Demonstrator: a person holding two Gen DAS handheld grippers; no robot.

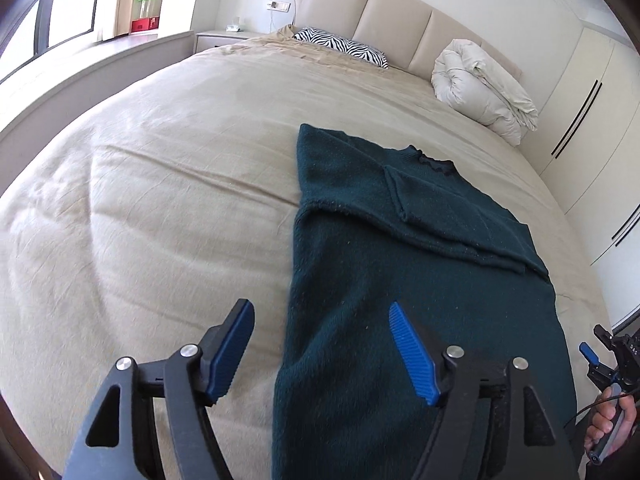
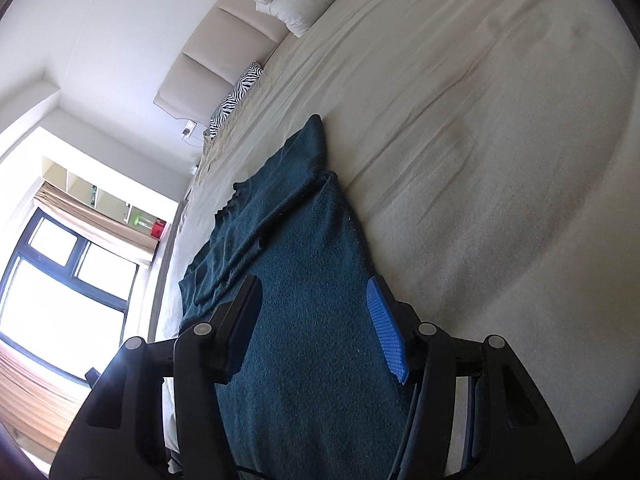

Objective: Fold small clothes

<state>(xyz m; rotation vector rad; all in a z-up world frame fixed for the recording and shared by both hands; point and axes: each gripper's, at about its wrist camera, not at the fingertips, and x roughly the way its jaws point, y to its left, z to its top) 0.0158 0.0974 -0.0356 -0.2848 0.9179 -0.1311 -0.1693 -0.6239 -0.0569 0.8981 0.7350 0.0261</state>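
Left wrist — one sweater (image 1: 400,280), two pillows (image 1: 482,88).

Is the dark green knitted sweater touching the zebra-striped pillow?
Apart. The left wrist view shows bare beige bedspread between the sweater and the pillow.

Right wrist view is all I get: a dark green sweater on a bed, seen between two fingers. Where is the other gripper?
Observer: The left gripper hangs open above the sweater's left edge, with nothing pinched between its blue pads.
Visitor: And who carries the gripper I look through?
Observer: A person's hand grasps the handle of the right gripper, just off the sweater's right side.
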